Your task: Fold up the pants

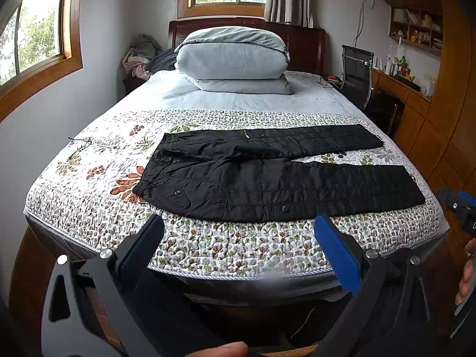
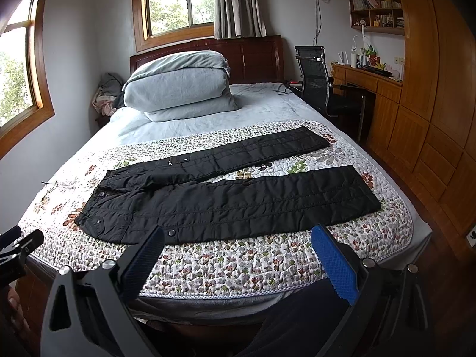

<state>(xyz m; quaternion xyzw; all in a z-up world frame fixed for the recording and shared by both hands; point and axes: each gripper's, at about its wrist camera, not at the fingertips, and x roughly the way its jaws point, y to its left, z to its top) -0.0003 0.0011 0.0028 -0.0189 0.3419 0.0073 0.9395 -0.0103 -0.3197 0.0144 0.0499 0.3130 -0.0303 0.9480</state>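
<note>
Pants (image 1: 267, 175) lie flat on floral quilt (image 1: 89, 208); both grippers' jaws spread wide, empty.

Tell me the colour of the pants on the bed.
Black pants, clearest in the right wrist view.

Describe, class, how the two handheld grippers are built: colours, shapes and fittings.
Each gripper, left and right, has two broad black fingers lined with blue textured pads. Round silver bolts sit at the finger bases, and the black side plates have triangular cut-outs. No cables or sleeves show clearly.
</note>
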